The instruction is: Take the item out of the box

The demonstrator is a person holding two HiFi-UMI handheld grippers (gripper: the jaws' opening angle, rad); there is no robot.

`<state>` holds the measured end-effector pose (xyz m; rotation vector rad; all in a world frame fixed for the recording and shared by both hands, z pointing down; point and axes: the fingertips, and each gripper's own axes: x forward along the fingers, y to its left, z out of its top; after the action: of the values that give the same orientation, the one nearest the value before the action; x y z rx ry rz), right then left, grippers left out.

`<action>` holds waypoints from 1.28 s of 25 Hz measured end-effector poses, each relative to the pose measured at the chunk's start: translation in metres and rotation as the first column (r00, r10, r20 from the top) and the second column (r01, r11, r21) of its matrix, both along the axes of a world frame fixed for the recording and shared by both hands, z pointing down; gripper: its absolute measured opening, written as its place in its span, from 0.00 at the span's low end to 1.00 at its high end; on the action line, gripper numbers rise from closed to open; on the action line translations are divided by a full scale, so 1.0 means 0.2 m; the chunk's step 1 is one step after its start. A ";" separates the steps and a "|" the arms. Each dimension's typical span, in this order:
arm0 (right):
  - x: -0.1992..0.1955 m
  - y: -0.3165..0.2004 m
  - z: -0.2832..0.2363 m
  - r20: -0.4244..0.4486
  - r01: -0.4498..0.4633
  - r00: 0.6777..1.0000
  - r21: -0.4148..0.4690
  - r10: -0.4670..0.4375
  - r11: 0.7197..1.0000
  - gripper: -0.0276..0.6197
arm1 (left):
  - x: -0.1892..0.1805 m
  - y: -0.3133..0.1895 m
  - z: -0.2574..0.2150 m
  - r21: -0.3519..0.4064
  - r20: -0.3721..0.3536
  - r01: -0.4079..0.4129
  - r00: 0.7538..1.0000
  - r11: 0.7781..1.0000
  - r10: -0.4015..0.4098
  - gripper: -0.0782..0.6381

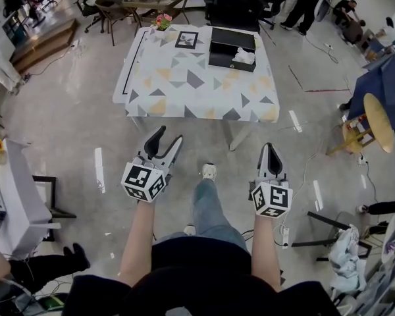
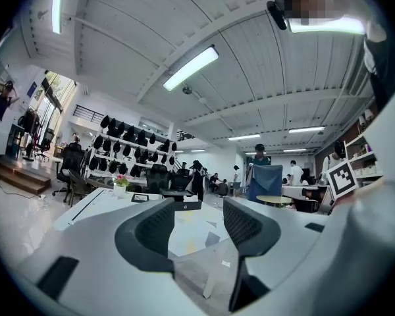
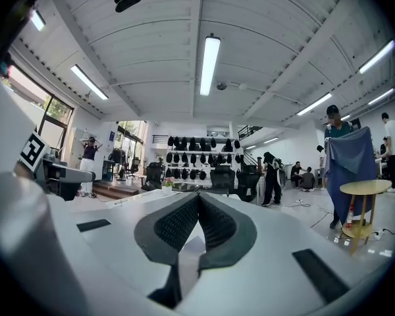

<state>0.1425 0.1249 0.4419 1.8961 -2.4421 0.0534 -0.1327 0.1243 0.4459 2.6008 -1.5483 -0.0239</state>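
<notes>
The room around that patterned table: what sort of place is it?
Probably a shared workshop or lab rather than a home: rolling office chairs, long ceiling strip lights, a wall rack of dark gear, and several people about.

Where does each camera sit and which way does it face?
Head view: on the head, facing steeply down at the table; shows forearms, left tool, right tool.
Left gripper view: on the left tool, facing the table; own jaws apart.
Right gripper view: on the right tool, facing across the room; own jaws together.
Shared: head and left gripper views both show the black box.
</notes>
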 end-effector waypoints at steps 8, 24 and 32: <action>0.04 -0.53 0.04 0.005 0.006 1.000 -0.010 -0.006 1.000 0.05 | 0.07 -0.47 0.04 -0.014 -0.004 0.005 1.000 1.000 -0.005 0.43; 0.04 -1.82 0.01 -0.022 0.096 0.995 -0.050 -0.097 0.994 0.05 | 0.16 -1.71 -0.05 -0.019 -0.001 0.050 0.999 0.999 -0.050 0.43; 0.07 -2.07 -0.02 -0.012 0.080 0.997 -0.060 -0.081 0.995 0.05 | 0.25 -1.95 -0.04 -0.030 0.029 -0.002 1.000 1.000 0.003 0.43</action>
<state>0.1575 -0.2900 0.4383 1.7663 -2.4750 0.1079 -0.0829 -0.2652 0.4382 2.5910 -1.5424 0.0373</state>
